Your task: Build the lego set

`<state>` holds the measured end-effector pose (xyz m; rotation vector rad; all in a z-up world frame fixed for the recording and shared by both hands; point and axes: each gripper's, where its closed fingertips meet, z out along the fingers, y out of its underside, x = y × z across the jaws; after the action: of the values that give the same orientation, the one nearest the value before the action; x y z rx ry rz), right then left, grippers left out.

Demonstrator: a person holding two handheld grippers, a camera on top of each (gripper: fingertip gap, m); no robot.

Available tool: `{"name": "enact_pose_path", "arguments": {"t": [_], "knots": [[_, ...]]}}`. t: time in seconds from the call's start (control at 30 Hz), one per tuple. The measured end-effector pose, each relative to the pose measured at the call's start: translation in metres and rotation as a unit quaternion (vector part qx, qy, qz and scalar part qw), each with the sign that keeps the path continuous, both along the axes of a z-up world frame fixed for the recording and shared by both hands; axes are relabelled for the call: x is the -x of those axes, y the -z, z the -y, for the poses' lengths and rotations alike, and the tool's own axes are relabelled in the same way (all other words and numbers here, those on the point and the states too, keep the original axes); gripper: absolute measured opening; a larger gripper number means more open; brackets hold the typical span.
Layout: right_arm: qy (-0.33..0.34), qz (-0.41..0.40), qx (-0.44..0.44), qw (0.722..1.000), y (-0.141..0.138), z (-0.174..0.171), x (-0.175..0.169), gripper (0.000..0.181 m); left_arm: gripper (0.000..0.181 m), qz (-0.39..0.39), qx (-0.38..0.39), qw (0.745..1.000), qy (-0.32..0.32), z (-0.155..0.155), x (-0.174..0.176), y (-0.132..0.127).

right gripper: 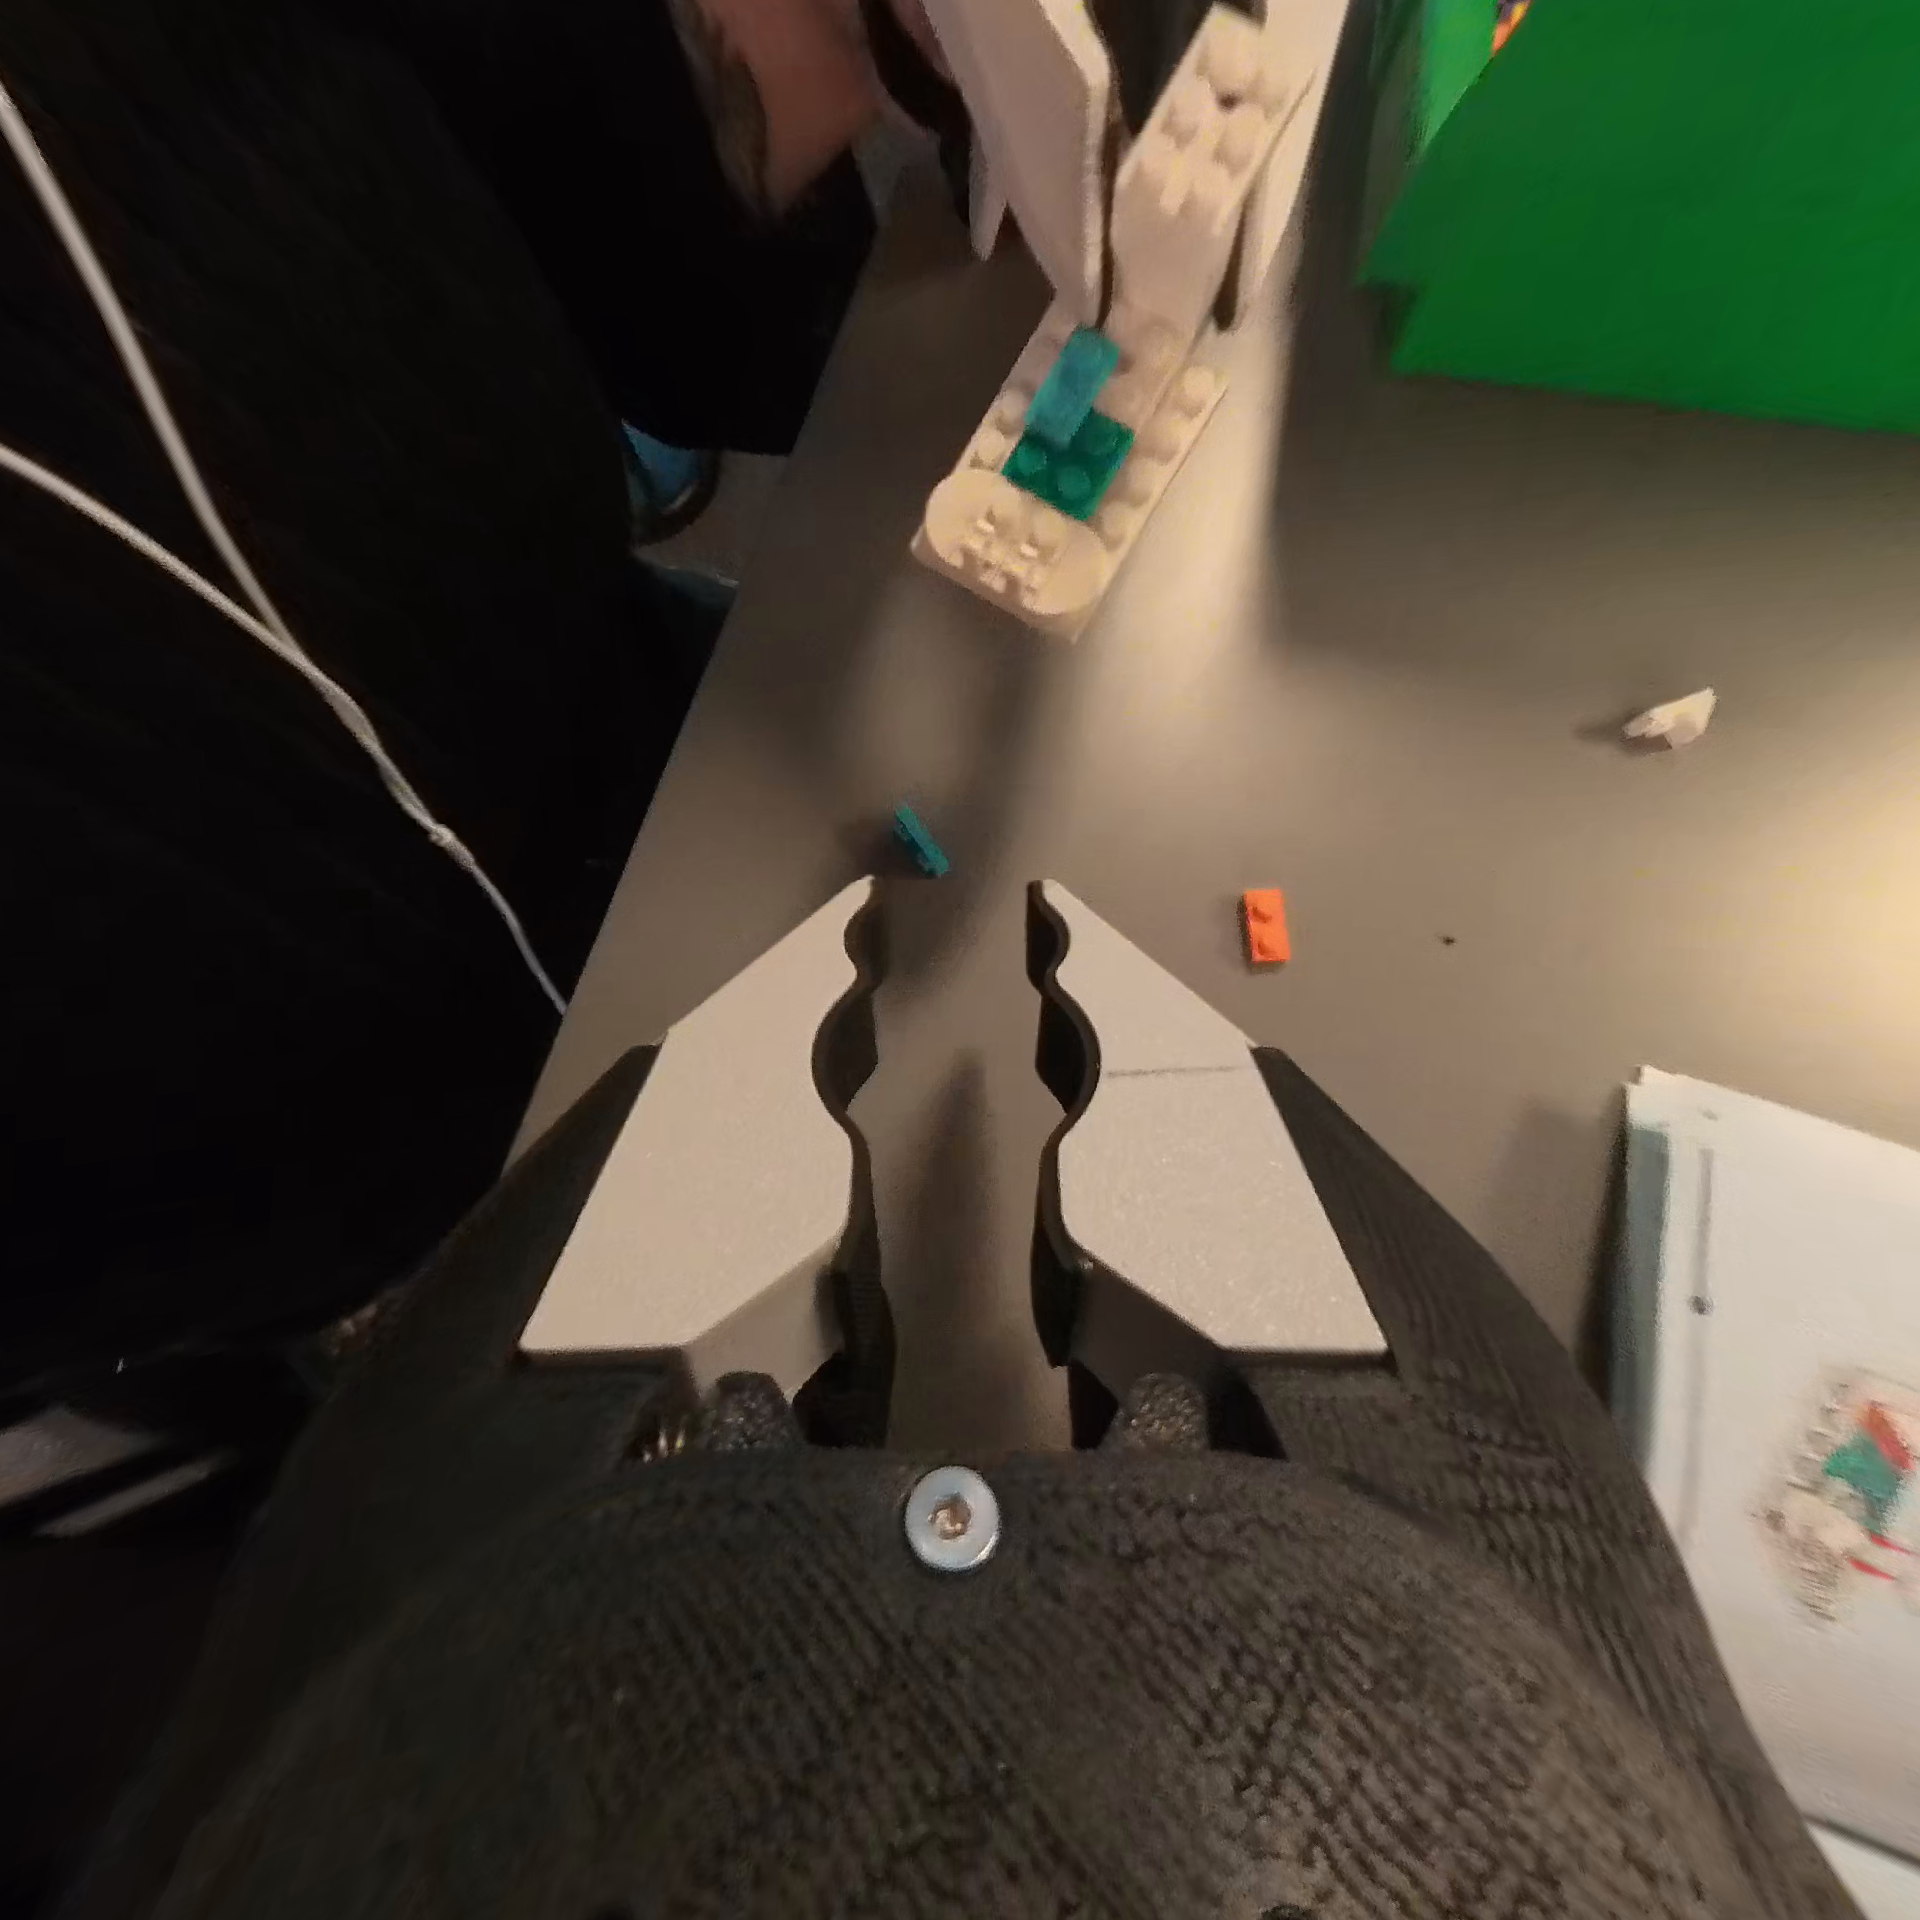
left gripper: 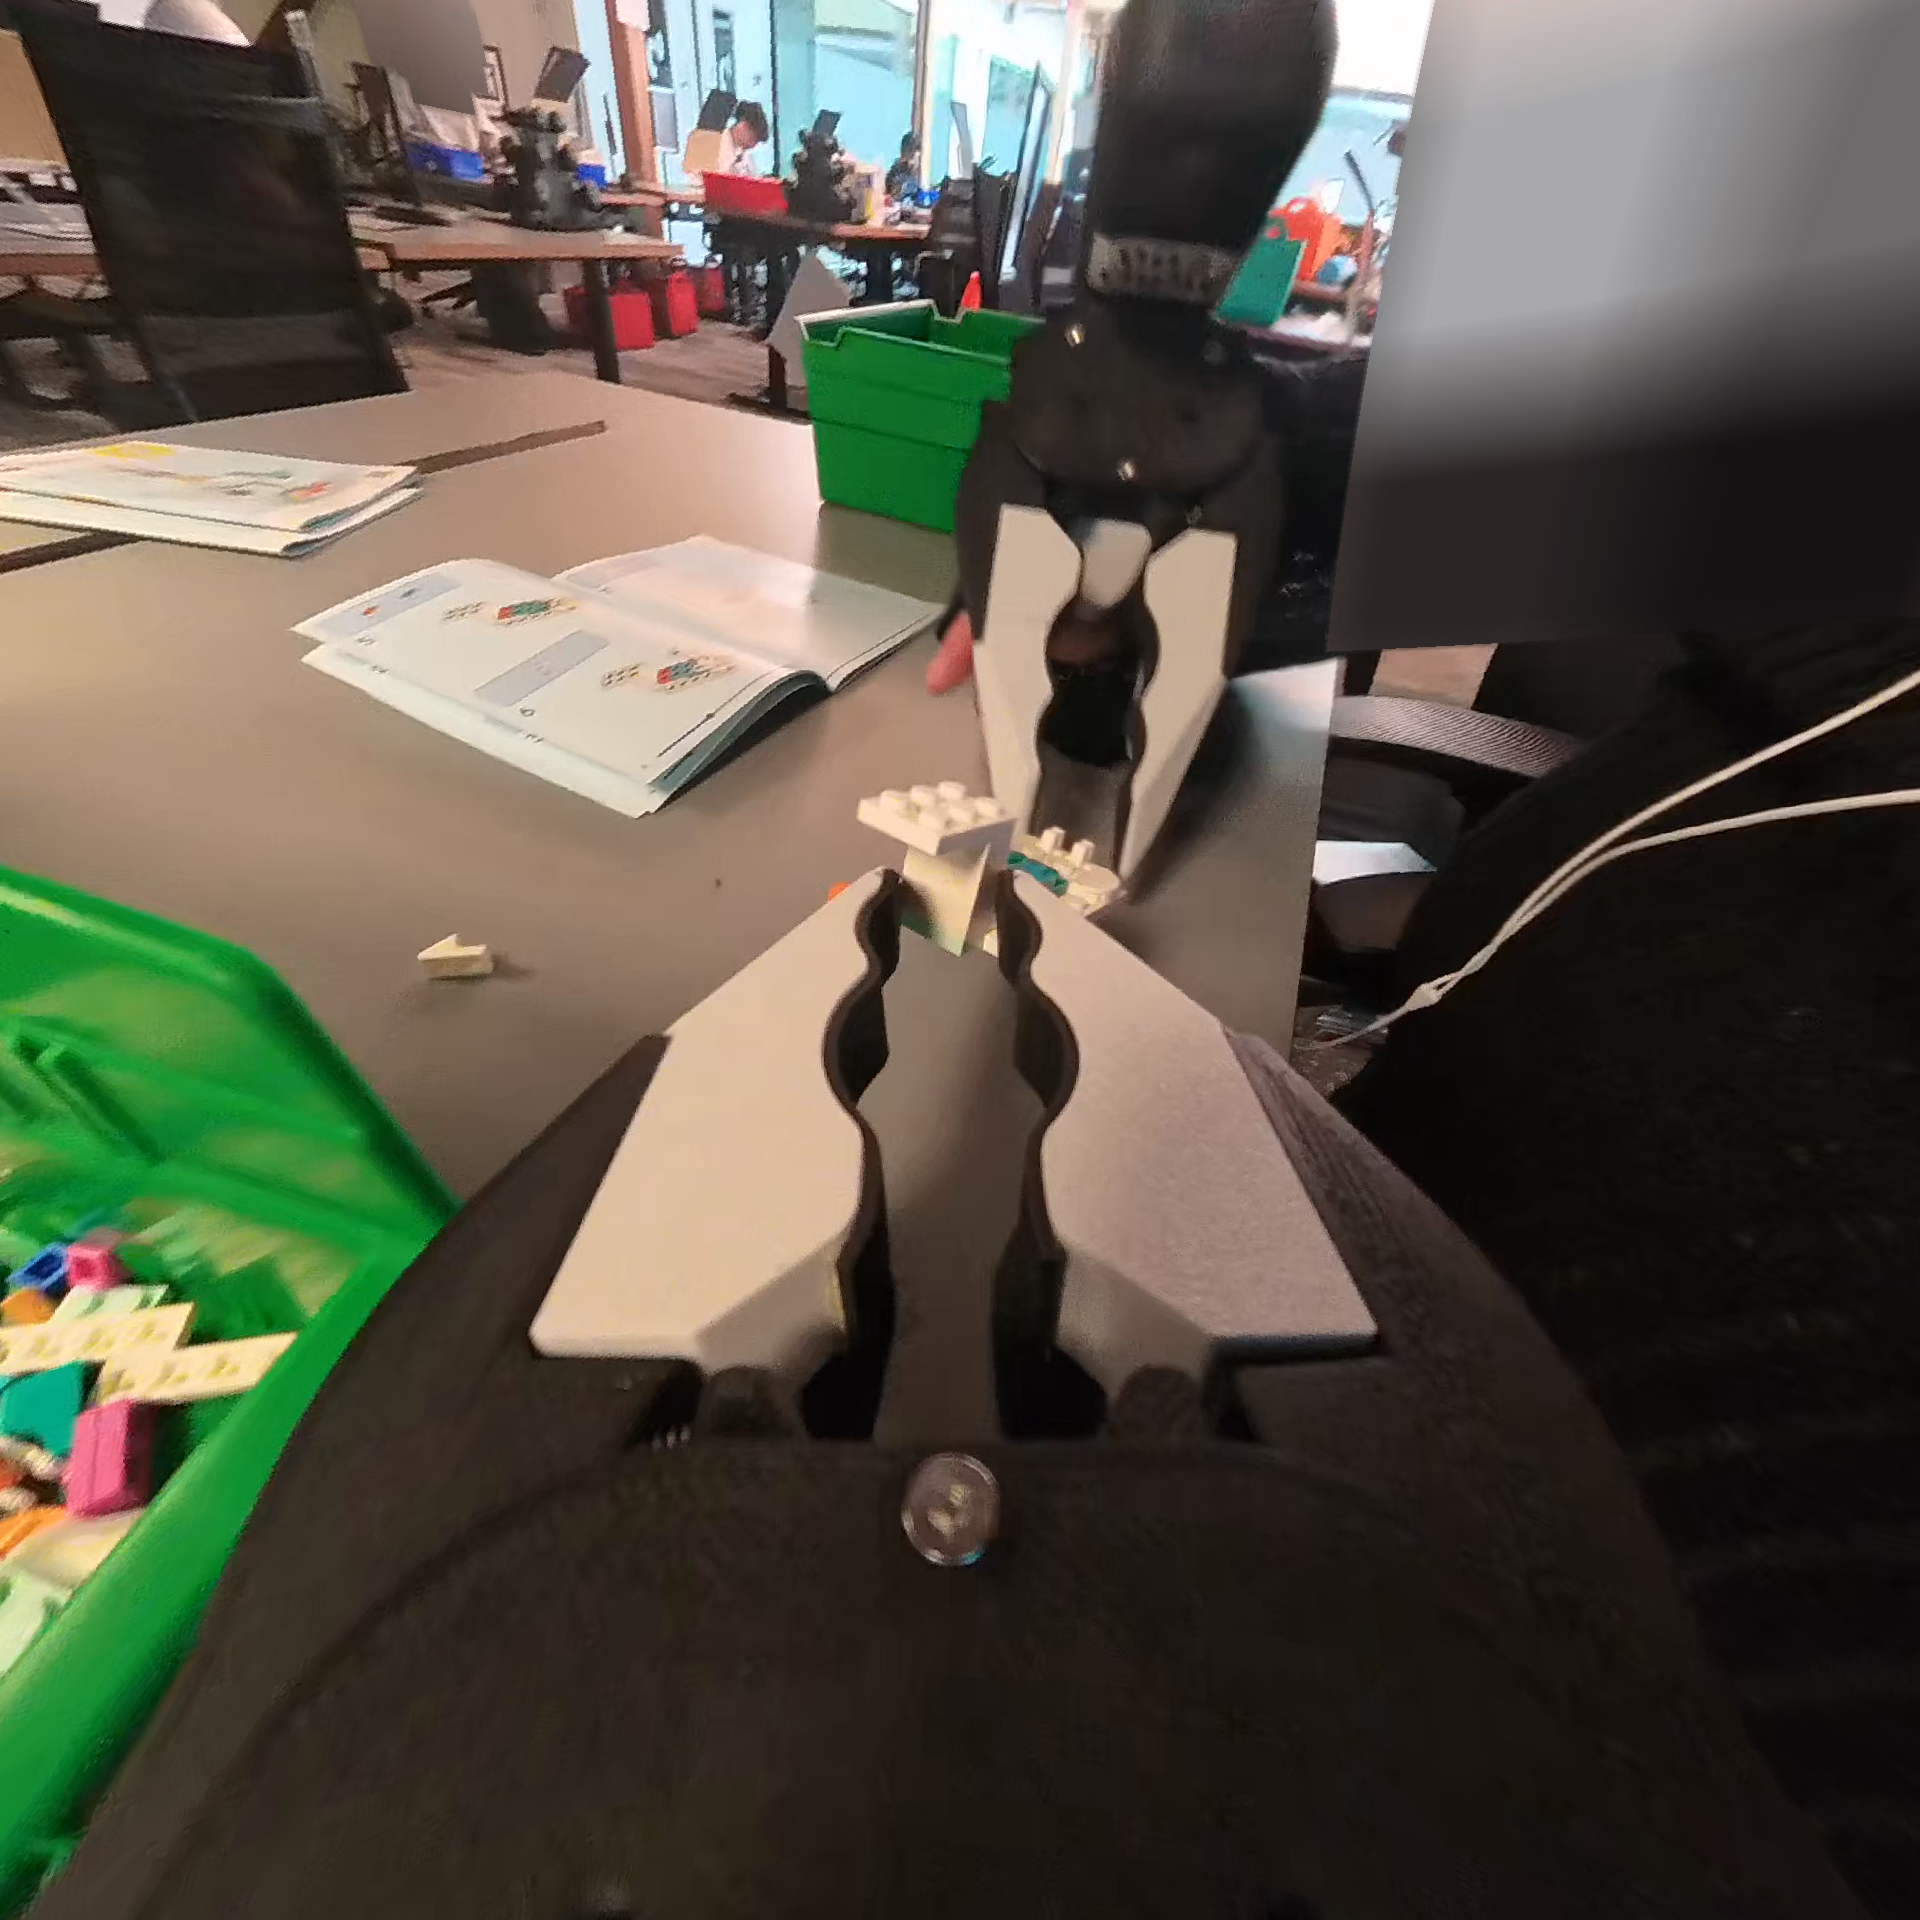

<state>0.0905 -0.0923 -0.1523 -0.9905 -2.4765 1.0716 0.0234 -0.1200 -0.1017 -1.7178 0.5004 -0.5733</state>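
Both views are wide-angle and bend straight lines near the edges. In the left wrist view, bright daylight from far windows washes out the background, while the table [left gripper: 260, 748] is evenly lit; the green bin [left gripper: 187, 1195] at lower left is smeared by blur. The right wrist view is dimmer and warmer, with soft glare on the table [right gripper: 1403, 582], a blurred white build [right gripper: 1070, 488] and booklet [right gripper: 1787, 1403], and a near-black left side.

Where we are seeing things lying on the grey table [right gripper: 1351, 623]

An open paper instruction booklet [left gripper: 623, 665] is lying behind the white-and-teal lego assembly [right gripper: 1060, 468]; a green plastic parts bin [left gripper: 156, 1195] is sitting left.
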Motion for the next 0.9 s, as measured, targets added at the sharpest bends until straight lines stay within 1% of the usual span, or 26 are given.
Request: {"name": "enact_pose_path", "arguments": {"t": [0.13, 0.33, 0.37, 0.4, 0.43, 0.5, 0.57, 0.6, 0.67, 0.73, 0.8, 0.87, 0.9], "knots": [[-0.002, -0.002, 0.006, 1.000, 0.015, 0.014, -0.001, 0.024, 0.017, -0.002, 0.003, 1.000, 0.000, 0.004, -0.001, 0.001], [-0.039, -0.033, -0.052, 0.997, 0.023, 0.017, 0.004, 0.017, 0.017, 0.001, 0.005, 1.000, 0.006, 0.007, -0.006, 0.002], [-0.046, -0.032, -0.060, 0.997, 0.025, 0.016, 0.004, 0.014, 0.017, 0.000, 0.006, 1.000, 0.008, 0.007, -0.007, 0.003], [-0.054, -0.026, -0.060, 0.996, 0.025, 0.017, 0.003, 0.007, 0.017, -0.002, 0.006, 1.000, 0.008, 0.007, -0.008, 0.003], [-0.060, -0.015, -0.052, 0.997, 0.025, 0.018, 0.002, 0.004, 0.017, -0.003, 0.006, 1.000, 0.008, 0.007, -0.008, 0.003], [-0.044, 0.023, -0.032, 0.998, 0.024, 0.010, 0.002, 0.001, 0.017, -0.003, 0.004, 1.000, 0.010, 0.008, -0.009, 0.002], [-0.022, 0.095, -0.006, 0.995, 0.022, -0.004, -0.004, 0.001, 0.017, -0.003, 0.003, 1.000, 0.013, 0.009, -0.010, 0.001], [-0.003, 0.145, 0.004, 0.989, 0.023, -0.013, -0.009, 0.001, 0.017, -0.003, 0.002, 1.000, 0.014, 0.009, -0.011, 0.001], [0.045, 0.245, 0.013, 0.968, 0.026, -0.031, -0.020, 0.001, 0.017, -0.001, 0.001, 1.000, 0.019, 0.008, -0.013, 0.000], [0.090, 0.307, 0.026, 0.947, 0.028, -0.043, -0.024, 0.001, 0.017, 0.000, -0.002, 1.000, 0.025, 0.008, -0.015, 0.000], [0.120, 0.334, 0.036, 0.934, 0.029, -0.051, -0.025, 0.001, 0.017, 0.002, -0.003, 0.999, 0.031, 0.007, -0.018, 0.000], [0.139, 0.334, 0.041, 0.931, 0.028, -0.055, -0.022, 0.002, 0.017, 0.004, -0.004, 0.999, 0.038, 0.007, -0.022, 0.001], [0.144, 0.328, 0.040, 0.933, 0.027, -0.056, -0.021, 0.007, 0.017, 0.004, -0.003, 0.999, 0.040, 0.007, -0.023, 0.001]]}}
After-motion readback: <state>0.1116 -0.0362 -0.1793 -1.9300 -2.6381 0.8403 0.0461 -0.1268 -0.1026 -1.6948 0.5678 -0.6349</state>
